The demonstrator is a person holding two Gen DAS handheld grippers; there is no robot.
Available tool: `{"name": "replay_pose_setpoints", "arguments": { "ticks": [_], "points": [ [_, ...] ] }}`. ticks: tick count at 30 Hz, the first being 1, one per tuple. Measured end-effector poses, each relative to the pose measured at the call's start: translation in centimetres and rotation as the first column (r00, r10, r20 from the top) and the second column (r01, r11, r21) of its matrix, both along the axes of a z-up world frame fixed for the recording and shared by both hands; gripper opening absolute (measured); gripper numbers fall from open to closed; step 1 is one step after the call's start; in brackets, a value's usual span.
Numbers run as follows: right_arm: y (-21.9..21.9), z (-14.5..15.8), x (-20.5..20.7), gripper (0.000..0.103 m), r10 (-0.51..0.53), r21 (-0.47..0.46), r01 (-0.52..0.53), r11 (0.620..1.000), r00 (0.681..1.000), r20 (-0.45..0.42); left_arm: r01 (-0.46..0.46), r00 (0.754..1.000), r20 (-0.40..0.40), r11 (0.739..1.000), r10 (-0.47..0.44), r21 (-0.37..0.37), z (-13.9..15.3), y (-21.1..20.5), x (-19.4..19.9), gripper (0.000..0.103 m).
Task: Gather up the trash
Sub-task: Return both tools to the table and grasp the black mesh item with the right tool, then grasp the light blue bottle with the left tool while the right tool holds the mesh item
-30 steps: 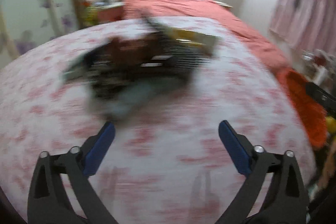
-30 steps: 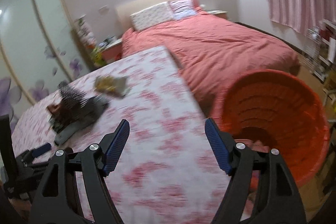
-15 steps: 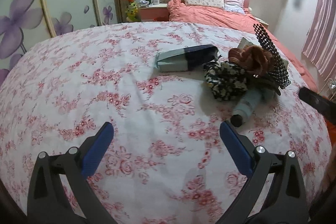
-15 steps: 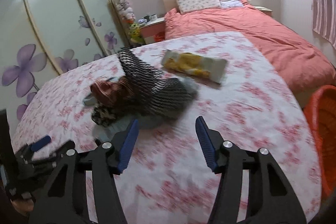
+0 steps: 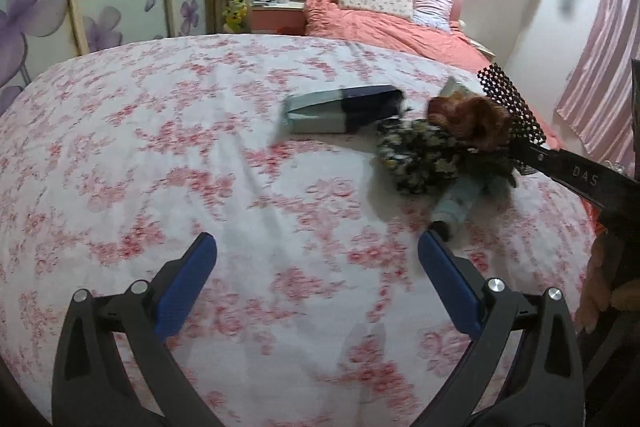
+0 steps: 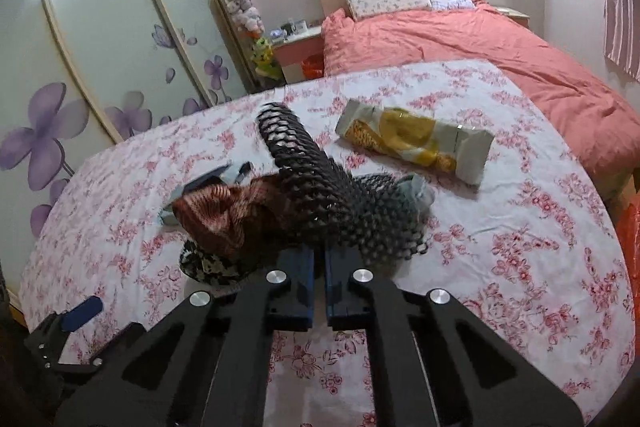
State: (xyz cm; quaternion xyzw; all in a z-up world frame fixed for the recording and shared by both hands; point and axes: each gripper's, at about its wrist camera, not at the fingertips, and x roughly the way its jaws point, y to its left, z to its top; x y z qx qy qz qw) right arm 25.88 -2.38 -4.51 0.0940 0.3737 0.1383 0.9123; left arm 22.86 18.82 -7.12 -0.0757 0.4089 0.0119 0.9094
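A pile of trash lies on the floral cloth: a black foam net sleeve, a brown patterned wrapper, a black-and-white floral piece, a pale bottle and a blue-and-green packet. A yellow-and-white snack bag lies apart behind the pile. My right gripper is shut at the near end of the net sleeve, apparently pinching it. My left gripper is open and empty, short of the pile; one of its fingers shows in the right wrist view.
The floral-cloth table stands in front of a bed with a pink duvet. An orange basket edge shows at the right. Sliding wardrobe doors stand at the left, a nightstand behind.
My right gripper has moved in to the pile and closed at the net sleeve. My left gripper has stayed open and shifted slightly; the view is a little blurred.
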Motion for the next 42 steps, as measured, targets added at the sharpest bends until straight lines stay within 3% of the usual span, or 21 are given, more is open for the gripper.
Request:
{"name": "replay_pose_setpoints", "arguments": {
  "ticks": [8,16,20,22,30,35,38,42],
  "points": [
    [-4.8,2.8,-1.8,0.003,-0.115,0.039,0.112,0.993,0.990,0.087,0.116,0.993,0.000,0.993,-0.116,0.008,0.2,-4.9,1.3,0.090],
    [-8.0,2.5,-2.8,0.003,-0.162,0.052,0.159,0.986,0.984,0.067,0.165,0.985,-0.051,0.985,-0.163,0.040,-1.6,-8.3,4.1,0.079],
    [-9.0,1.9,-3.0,0.003,-0.174,0.065,0.171,0.983,0.984,0.045,0.205,0.977,-0.049,0.978,-0.206,-0.034,-1.7,-8.6,4.4,0.065],
    [-9.3,1.7,-3.2,0.003,-0.177,0.068,0.174,0.982,0.983,0.041,0.254,0.965,-0.043,0.963,-0.259,-0.087,-1.6,-9.2,4.1,0.064],
    [-10.3,1.0,-3.5,0.003,-0.183,0.075,0.180,0.981,0.983,0.023,0.200,0.978,-0.056,0.979,-0.201,-0.036,-1.9,-10.0,5.4,0.062],
    [-10.9,0.5,-3.4,0.003,-0.190,0.087,0.189,0.978,0.982,0.004,0.187,0.981,-0.057,0.981,-0.184,0.054,-2.0,-10.8,5.7,0.046],
    [-11.0,0.3,-3.5,0.003,-0.190,0.090,0.189,0.978,0.982,0.003,0.185,0.981,-0.059,0.981,-0.182,0.053,-1.9,-11.0,5.5,0.039],
    [-11.0,0.2,-3.5,0.003,-0.190,0.090,0.189,0.978,0.982,0.002,0.202,0.978,-0.058,0.978,-0.199,0.050,-1.9,-11.4,5.1,0.039]
  ]
}}
